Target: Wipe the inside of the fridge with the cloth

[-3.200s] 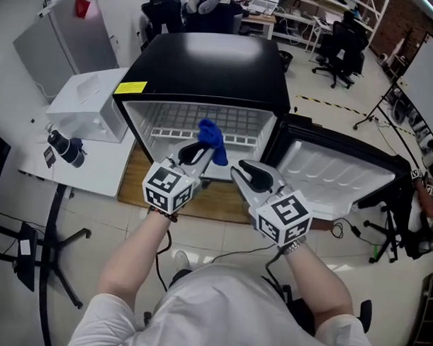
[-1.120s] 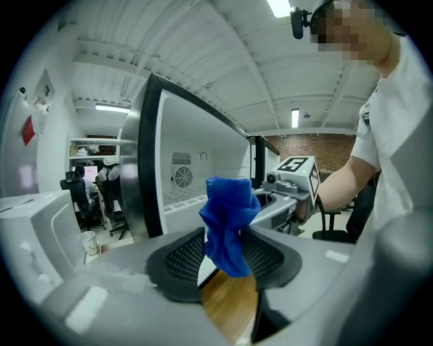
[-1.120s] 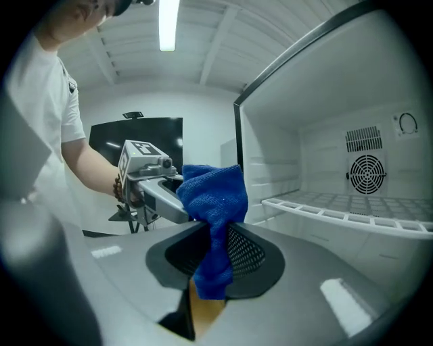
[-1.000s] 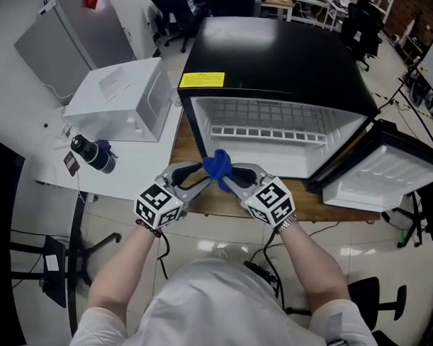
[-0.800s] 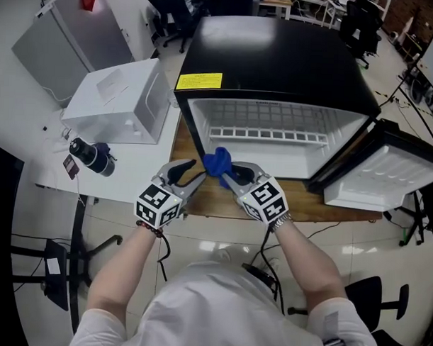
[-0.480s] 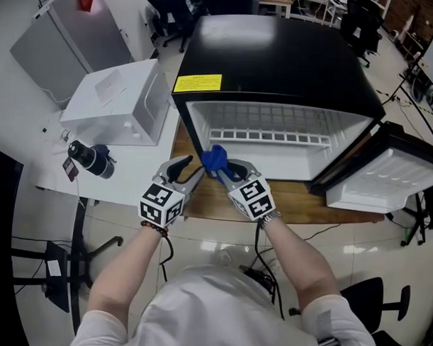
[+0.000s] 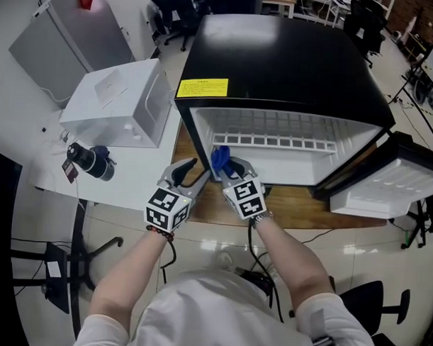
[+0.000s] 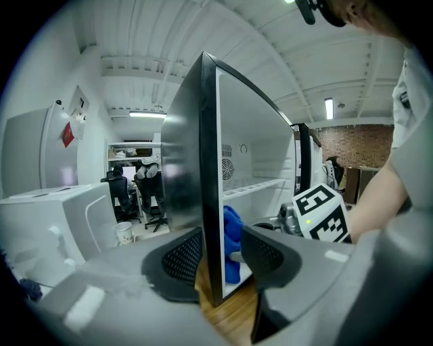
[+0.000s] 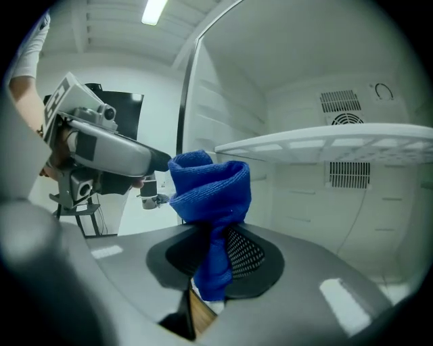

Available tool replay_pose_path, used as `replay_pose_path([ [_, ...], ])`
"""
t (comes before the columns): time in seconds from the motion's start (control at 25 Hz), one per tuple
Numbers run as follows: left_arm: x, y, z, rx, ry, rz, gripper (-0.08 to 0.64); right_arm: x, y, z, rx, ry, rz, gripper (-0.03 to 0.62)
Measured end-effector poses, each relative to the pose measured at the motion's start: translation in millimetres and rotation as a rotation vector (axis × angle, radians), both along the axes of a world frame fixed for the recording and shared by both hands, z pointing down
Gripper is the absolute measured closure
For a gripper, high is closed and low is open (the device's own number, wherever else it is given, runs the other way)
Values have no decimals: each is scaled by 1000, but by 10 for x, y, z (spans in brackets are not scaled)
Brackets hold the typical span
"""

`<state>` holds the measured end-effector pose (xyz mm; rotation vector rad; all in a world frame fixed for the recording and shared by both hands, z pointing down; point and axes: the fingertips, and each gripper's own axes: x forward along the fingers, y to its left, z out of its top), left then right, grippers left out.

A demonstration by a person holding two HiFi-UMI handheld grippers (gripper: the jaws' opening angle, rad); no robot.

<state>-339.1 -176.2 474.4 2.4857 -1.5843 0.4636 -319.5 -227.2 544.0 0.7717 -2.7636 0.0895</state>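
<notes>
The black mini fridge (image 7: 277,64) stands open, its door (image 7: 386,185) swung out to the right. My right gripper (image 7: 224,167) is shut on the blue cloth (image 7: 219,158) at the lower left corner of the opening, and its jaws are closing further on it. In the right gripper view the cloth (image 9: 210,192) bunches up between the pads, below the white wire shelf (image 9: 325,142). My left gripper (image 7: 190,172) is open and empty, just outside the fridge's left wall (image 8: 193,169). From there I see the cloth (image 8: 232,233) inside.
A white box (image 7: 120,101) and a black cylindrical device (image 7: 89,159) sit on the white table left of the fridge. The fridge rests on a wooden board (image 7: 293,207). A grey cabinet (image 7: 58,42) stands at far left, with office chairs behind.
Both grippers have moved forward toward the fridge. The left gripper, which held the cloth before, no longer touches it; the right gripper has carried it into the opening's lower left corner.
</notes>
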Motion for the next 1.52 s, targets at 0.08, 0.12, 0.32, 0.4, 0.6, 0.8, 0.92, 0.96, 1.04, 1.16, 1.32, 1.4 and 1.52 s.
replay_pose_path([
  [0.08,-1,-13,19,-1,-2,-2,382,-8,-53,-7,4,-4,16,520],
  [0.12,1,-22,29,-1,-4,-2,383,-12,-82,-8,6,-5,23,520],
  [0.32,35,-57,44,0,-11,-6,382,-35,-227,18,9,-10,57,522],
  [0.4,33,-74,40,2,-11,-14,382,-47,-287,29,12,-9,68,522],
  [0.6,29,-95,36,3,-6,-35,382,-81,-438,61,15,-3,88,522],
  [0.8,36,-98,31,5,-10,-42,380,-108,-601,89,21,-2,115,522],
  [0.92,41,-99,30,9,-16,-43,379,-122,-697,106,24,-7,135,523],
  [0.96,42,-99,29,10,-16,-43,379,-127,-728,113,24,-9,143,523],
  [1.04,44,-94,31,12,-16,-43,379,-137,-787,131,23,-15,158,523],
  [1.16,43,-91,34,11,-16,-39,377,-154,-872,155,21,-25,180,523],
  [1.32,48,-88,23,13,-19,-31,376,-170,-989,193,22,-30,207,523],
  [1.4,49,-86,14,18,-23,-25,376,-179,-1042,208,25,-30,219,523],
  [1.52,44,-88,10,22,-31,-17,377,-192,-1111,228,31,-25,233,522],
])
